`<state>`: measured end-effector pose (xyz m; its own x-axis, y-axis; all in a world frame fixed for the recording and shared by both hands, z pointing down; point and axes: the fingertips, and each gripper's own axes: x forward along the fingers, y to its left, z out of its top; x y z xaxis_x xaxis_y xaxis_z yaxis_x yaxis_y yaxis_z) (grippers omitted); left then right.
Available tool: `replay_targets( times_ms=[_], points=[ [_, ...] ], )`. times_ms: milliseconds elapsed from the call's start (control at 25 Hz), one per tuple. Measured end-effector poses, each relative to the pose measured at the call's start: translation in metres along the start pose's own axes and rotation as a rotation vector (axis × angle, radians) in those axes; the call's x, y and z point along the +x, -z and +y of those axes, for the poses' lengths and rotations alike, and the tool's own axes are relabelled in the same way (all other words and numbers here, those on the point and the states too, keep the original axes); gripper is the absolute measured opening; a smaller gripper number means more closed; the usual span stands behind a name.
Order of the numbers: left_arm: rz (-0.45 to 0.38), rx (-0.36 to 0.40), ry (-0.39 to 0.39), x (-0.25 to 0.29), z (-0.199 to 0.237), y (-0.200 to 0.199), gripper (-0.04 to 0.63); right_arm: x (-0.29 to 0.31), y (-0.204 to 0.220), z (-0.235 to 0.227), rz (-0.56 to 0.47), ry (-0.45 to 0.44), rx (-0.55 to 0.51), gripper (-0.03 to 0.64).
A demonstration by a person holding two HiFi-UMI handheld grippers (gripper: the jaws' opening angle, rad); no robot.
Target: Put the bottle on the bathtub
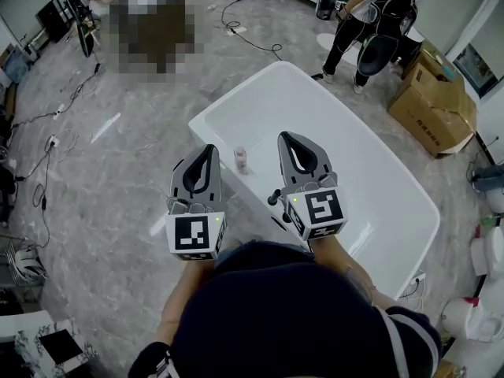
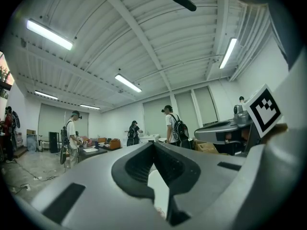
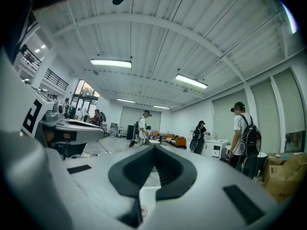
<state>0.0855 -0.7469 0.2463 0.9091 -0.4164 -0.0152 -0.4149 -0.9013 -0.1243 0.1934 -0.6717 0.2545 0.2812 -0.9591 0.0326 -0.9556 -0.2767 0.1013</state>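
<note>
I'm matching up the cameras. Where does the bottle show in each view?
Head view: the bottle stands mid-picture on the bathtub rim.
Left gripper view: not clearly visible; only white tub shows through the gap in the jaws.
Right gripper view: a sliver of the bottle shows at the bottom, through the gap in the jaws.
Shared landmark: the person with the black backpack.

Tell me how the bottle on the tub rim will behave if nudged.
The bottle stands upright and narrow on the bathtub rim, so a nudge would probably tip it. It looks small, likely light. The glossy rim may let it slide.
</note>
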Motion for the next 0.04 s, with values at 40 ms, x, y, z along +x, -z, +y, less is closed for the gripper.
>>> replay_targets(
  times_ms=[40],
  points=[
    [-0.002, -0.002, 0.001, 0.0005, -0.0016, -0.0003, 0.025, -0.0005, 0.0, -0.0009, 0.0, -0.001, 0.0, 0.026]
  ],
)
